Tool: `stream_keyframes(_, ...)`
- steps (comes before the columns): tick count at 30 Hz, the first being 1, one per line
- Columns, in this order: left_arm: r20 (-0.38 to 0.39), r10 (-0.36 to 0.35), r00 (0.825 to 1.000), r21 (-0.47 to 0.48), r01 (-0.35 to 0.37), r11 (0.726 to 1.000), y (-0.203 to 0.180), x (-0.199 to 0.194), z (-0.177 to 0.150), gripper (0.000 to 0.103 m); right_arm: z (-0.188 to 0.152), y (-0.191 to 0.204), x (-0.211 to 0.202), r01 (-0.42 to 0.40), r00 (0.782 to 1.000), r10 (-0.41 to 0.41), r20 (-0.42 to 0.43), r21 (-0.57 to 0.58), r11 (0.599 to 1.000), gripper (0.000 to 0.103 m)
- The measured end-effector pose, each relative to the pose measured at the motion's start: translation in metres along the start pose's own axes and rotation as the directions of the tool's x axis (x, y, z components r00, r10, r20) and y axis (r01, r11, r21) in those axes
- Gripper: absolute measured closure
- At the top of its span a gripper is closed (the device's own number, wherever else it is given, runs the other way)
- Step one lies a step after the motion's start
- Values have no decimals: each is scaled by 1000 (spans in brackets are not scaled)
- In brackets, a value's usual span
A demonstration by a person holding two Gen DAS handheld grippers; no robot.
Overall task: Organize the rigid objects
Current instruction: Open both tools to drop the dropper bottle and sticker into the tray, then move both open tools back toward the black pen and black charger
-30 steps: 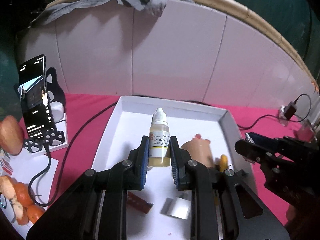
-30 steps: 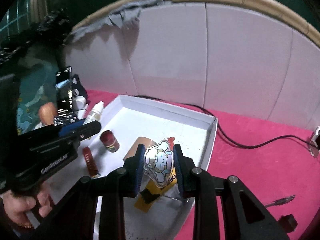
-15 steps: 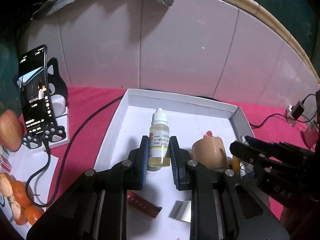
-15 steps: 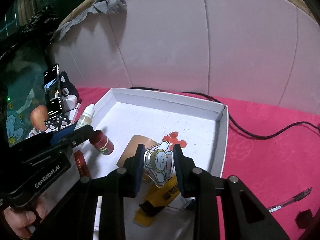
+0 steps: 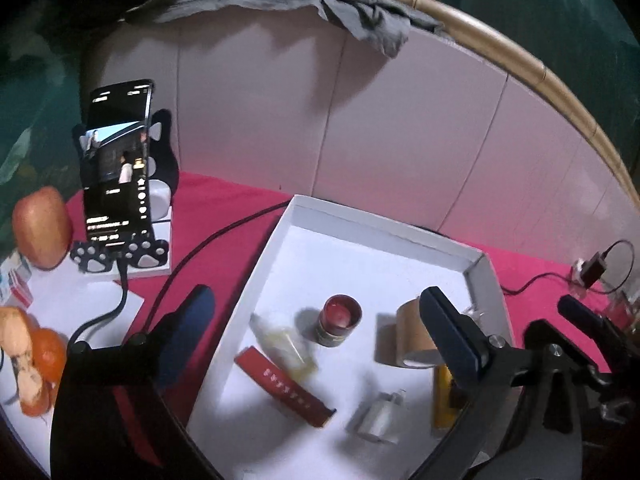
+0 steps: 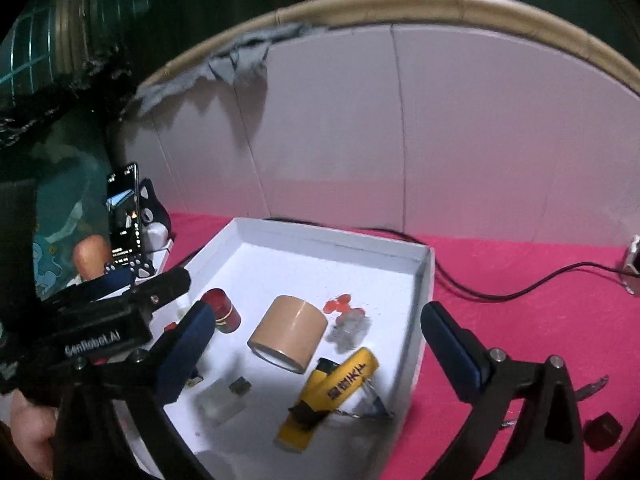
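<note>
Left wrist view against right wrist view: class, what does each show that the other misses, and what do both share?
Only the left wrist view shows the oranges and the white plug. Only the right wrist view shows the pen on the pink cloth and a hand. Both show the white tray, tape roll, red-capped jar, yellow lighter and phone.
</note>
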State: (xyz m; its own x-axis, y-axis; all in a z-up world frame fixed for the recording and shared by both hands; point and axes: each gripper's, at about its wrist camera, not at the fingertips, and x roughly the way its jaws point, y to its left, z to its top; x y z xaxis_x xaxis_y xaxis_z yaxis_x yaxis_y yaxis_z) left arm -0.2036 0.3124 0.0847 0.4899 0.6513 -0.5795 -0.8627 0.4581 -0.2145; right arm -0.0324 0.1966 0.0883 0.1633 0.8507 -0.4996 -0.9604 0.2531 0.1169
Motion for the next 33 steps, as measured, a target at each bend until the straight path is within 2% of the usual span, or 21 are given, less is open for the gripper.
stream_keyframes(4, 46, -29, 998, -3, 29, 1000, -8, -20, -4, 0, 0, -11, -28, 20, 997, -21, 74, 15, 1000, 0)
stream_keyframes(8, 63, -90, 994, 19, 89, 996, -23, -37, -8, 0, -1, -27, -60, 30, 989, -39, 140, 60, 998, 0)
stream_keyframes(12, 87, -133, 987, 49, 129, 990, -37, -52, -10, 0, -6, -48, -94, 55, 972, -81, 220, 119, 991, 0)
stream_keyframes(16, 117, -171, 978, 75, 163, 984, -47, -65, -11, 0, -11, -74, -138, 97, 933, -157, 325, 192, 977, 0)
stream_keyframes(21, 118, -212, 970, 112, 199, 974, -62, -74, -12, 0, -17, -111, -191, 120, 870, -239, 431, 286, 951, 0)
stream_keyframes(23, 108, -228, 968, 117, 215, 969, -68, -75, -14, 0, -18, -126, -201, 137, 866, -273, 420, 326, 935, 0)
stream_keyframes(26, 90, -238, 967, 128, 226, 966, -75, -75, -17, 0, -22, -143, -200, 179, 890, -292, 350, 320, 930, 0)
stream_keyframes(28, 84, -242, 967, 134, 230, 964, -78, -75, -19, 0, -31, -150, -199, 232, 886, -334, 321, 318, 919, 0)
stream_keyframes(33, 57, -236, 970, 129, 227, 965, -82, -71, -19, 0, -55, -170, -198, 271, 895, -368, 251, 350, 897, 0)
